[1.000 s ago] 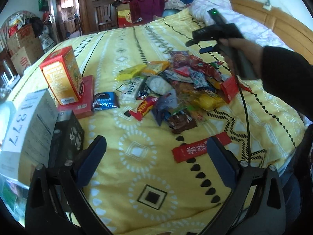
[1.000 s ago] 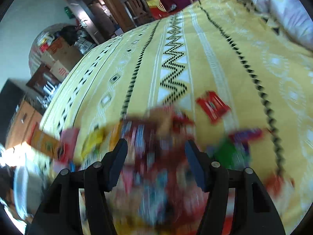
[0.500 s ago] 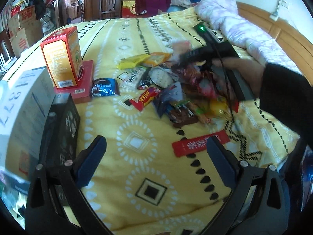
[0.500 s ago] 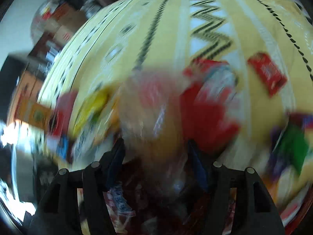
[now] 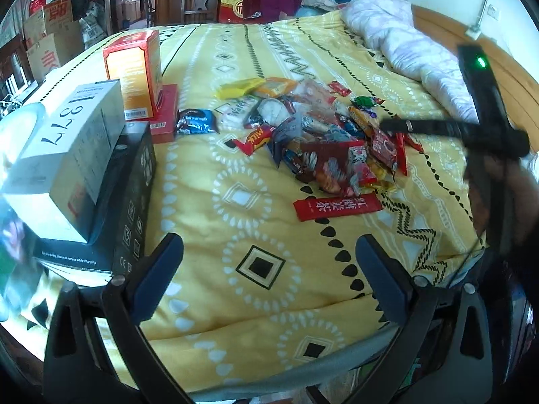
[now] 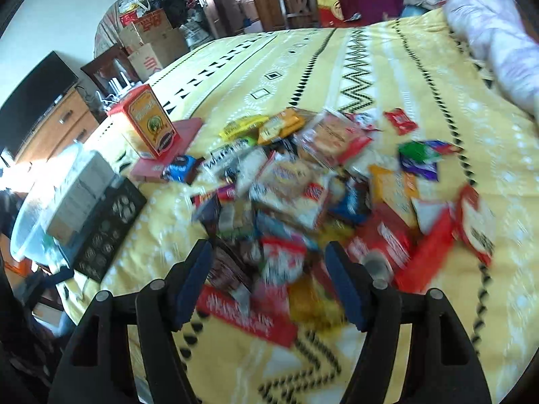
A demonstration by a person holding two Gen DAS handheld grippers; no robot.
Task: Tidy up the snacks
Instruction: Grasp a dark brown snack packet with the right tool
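Observation:
A loose pile of snack packets (image 5: pixel 320 134) lies on the yellow patterned bedspread (image 5: pixel 242 235); it also shows in the right wrist view (image 6: pixel 303 195), blurred. A long red sachet (image 5: pixel 337 207) lies at the pile's near edge. My left gripper (image 5: pixel 269 282) is open and empty, low over the bedspread in front of the pile. My right gripper (image 6: pixel 269 286) is open and empty, just at the near edge of the pile. In the left wrist view the right gripper's body (image 5: pixel 485 128) sits at the right of the pile.
An orange box (image 5: pixel 134 74) stands on a flat red box (image 5: pixel 166 114) at the left. A white box (image 5: pixel 67 155) lies on a black box (image 5: pixel 128 208) nearer me. A pale quilt (image 5: pixel 414 54) lies at the far right. Cardboard boxes and furniture stand beyond the bed.
My right gripper has pulled back from deep in the pile to its near edge. The left gripper has shifted slightly; the packets look spread differently.

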